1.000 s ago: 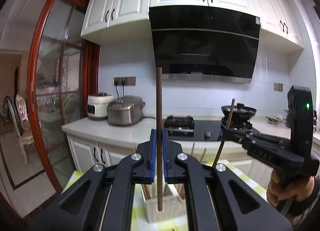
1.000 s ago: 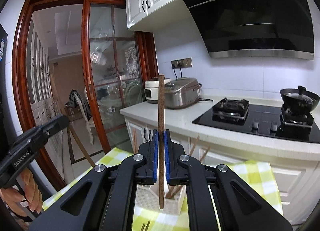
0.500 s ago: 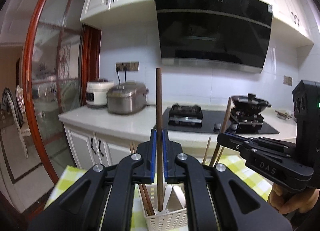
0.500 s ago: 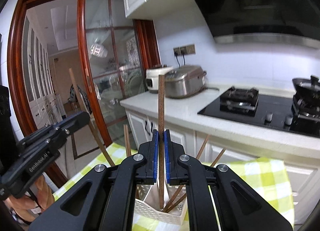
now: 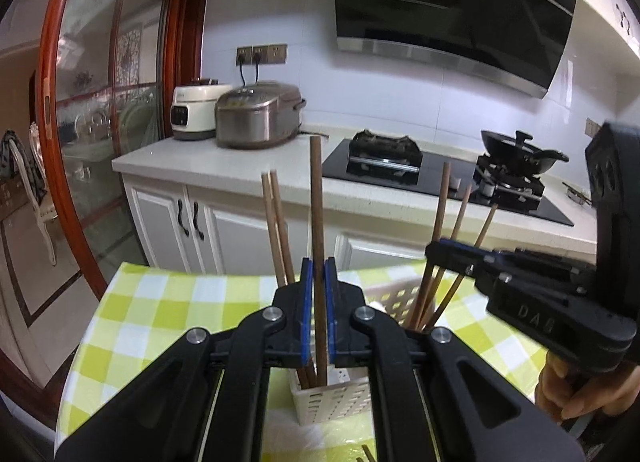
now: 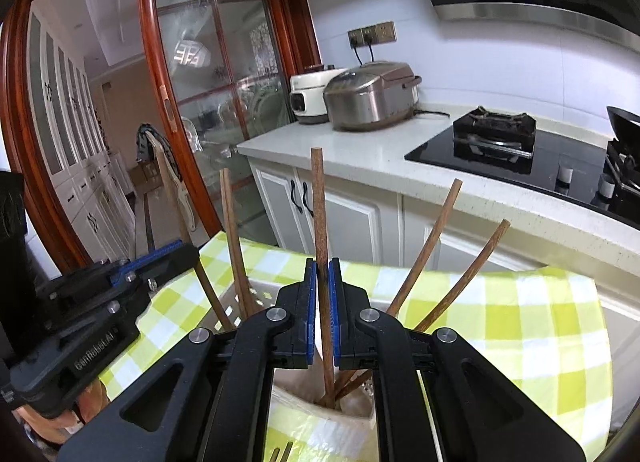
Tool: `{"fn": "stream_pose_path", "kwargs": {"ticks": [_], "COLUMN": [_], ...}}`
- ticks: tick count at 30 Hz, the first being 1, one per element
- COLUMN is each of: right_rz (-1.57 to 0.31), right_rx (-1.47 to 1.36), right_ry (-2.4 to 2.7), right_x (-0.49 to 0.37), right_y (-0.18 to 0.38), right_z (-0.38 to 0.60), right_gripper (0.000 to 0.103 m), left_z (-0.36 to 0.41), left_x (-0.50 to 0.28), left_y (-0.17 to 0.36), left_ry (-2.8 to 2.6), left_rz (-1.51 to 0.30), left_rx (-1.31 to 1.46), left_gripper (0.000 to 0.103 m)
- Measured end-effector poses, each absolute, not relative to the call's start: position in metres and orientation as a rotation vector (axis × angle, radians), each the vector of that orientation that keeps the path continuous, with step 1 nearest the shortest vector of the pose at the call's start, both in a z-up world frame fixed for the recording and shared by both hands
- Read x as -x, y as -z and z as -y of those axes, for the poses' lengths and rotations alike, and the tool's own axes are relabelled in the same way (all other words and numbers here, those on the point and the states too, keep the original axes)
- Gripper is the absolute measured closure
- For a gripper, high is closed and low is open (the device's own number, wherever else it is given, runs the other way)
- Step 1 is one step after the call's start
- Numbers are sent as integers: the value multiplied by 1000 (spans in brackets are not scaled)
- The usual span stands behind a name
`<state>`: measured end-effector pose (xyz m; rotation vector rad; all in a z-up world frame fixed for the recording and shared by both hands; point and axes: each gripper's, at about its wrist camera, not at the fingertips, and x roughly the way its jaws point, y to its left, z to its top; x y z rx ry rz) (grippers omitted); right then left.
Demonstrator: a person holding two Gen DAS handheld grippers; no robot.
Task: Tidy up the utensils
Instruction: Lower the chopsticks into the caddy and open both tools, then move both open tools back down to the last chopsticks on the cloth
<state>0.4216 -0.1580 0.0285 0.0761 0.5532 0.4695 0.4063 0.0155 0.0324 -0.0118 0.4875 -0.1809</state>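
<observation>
Both grippers pinch a brown chopstick upright – the left gripper (image 5: 319, 316) holds its chopstick (image 5: 317, 222), the right gripper (image 6: 323, 312) its own chopstick (image 6: 320, 230) – lower ends dipped into the white slotted basket (image 5: 334, 402) on the green-checked tablecloth (image 5: 160, 302)

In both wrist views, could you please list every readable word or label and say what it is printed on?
"DAS" on the right gripper, read from its body.
"GenRobot.AI" on the left gripper, blurred, best guess.
Label on the range hood: too small to read.
White rice cooker panel: unreadable.
</observation>
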Motion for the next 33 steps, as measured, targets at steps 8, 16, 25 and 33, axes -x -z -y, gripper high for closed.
{"fn": "stream_pose_path", "kwargs": {"ticks": [8,16,25,33], "right_rz": [-571,-568,-452,-437], "right_rx": [-81,-55,-35,-59], "right_ry": [-437,-388,-327,-338], "right_x": [-438,-441,-395,-331], "right_y": [-25,-18,-46,-39], "right_z": [157,158,177,195], "right_gripper": [96,90,67,67], "left_z": [-21,-27,-35,-45], "left_x": [-415,-409,-365,-297], "left_y": [-22,-31,-43,-24], "left_ry": [148,103,13,-58], "left_rz": [-507,-457,-371,-336], "left_rx": [17,14,3,-9], "left_gripper": [93,53,21,8]}}
